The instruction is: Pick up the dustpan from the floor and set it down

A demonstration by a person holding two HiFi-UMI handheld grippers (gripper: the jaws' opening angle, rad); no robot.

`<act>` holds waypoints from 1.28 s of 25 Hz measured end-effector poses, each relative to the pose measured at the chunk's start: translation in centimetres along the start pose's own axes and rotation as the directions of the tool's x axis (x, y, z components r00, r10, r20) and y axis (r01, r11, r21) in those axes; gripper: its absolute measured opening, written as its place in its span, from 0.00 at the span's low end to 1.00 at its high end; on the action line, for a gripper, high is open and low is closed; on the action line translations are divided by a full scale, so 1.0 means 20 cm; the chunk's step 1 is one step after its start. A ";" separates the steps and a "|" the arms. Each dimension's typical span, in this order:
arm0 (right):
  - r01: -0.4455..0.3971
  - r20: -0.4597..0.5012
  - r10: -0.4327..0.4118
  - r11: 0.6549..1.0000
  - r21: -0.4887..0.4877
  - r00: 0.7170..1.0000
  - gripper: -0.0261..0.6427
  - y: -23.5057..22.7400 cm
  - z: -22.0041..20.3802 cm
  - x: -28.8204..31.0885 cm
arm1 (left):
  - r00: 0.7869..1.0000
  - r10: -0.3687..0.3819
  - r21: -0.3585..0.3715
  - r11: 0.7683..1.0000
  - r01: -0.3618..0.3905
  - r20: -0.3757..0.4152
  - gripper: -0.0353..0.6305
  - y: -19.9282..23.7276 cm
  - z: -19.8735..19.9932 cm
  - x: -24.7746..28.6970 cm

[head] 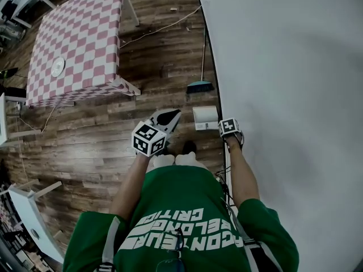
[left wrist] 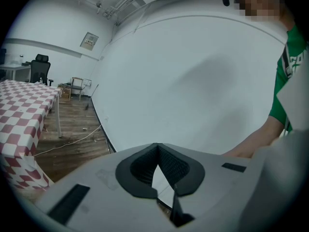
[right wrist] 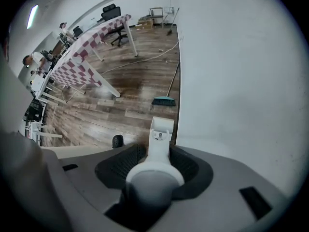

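Dustpan [right wrist: 161, 129] stands upright, handle up between right gripper [right wrist: 158, 150] fingers spread wide; left gripper [left wrist: 157, 149] fingers closed.

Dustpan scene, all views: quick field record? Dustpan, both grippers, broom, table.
dustpan: white, on the wooden floor beside the wall, handle rising toward the right gripper
right gripper: open, jaws either side of the dustpan handle, not pressing it
left gripper: shut, empty
broom: by the wall, beyond the dustpan
table: checked cloth, far left
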State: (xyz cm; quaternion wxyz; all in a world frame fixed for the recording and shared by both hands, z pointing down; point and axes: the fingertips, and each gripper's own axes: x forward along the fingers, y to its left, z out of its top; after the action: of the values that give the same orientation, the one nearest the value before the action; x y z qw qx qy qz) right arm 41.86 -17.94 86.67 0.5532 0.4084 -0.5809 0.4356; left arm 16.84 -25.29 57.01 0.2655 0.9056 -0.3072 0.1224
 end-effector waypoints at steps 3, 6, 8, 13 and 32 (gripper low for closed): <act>-0.007 -0.013 0.007 1.000 -0.005 1.000 0.35 0.01 0.02 0.02 | 1.000 0.007 0.000 1.000 -0.007 -0.006 0.06 0.01 -0.01 0.00; -0.010 -0.023 0.010 1.000 -0.007 1.000 0.34 0.02 0.03 0.03 | 1.000 0.012 -0.001 1.000 -0.012 -0.004 0.06 0.01 -0.02 0.00; -0.008 -0.030 0.008 1.000 -0.004 1.000 0.34 0.03 0.02 0.03 | 1.000 0.014 -0.002 1.000 -0.014 -0.002 0.06 0.01 -0.01 0.00; -0.001 -0.036 0.001 1.000 -0.002 0.999 0.34 0.06 0.04 0.04 | 1.000 0.016 -0.001 1.000 -0.016 0.005 0.06 0.01 -0.03 -0.01; 0.114 -0.005 -0.114 0.993 -0.010 0.993 0.21 -0.02 -0.18 -0.04 | 0.997 0.063 0.013 0.998 -0.064 0.037 0.06 0.00 -0.03 -0.21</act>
State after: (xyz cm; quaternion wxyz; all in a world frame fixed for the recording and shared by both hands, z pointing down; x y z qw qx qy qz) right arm 43.27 -14.69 86.00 0.5809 0.4369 -0.5570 0.4017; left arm 13.54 -22.85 55.88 0.2493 0.8994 -0.3396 0.1164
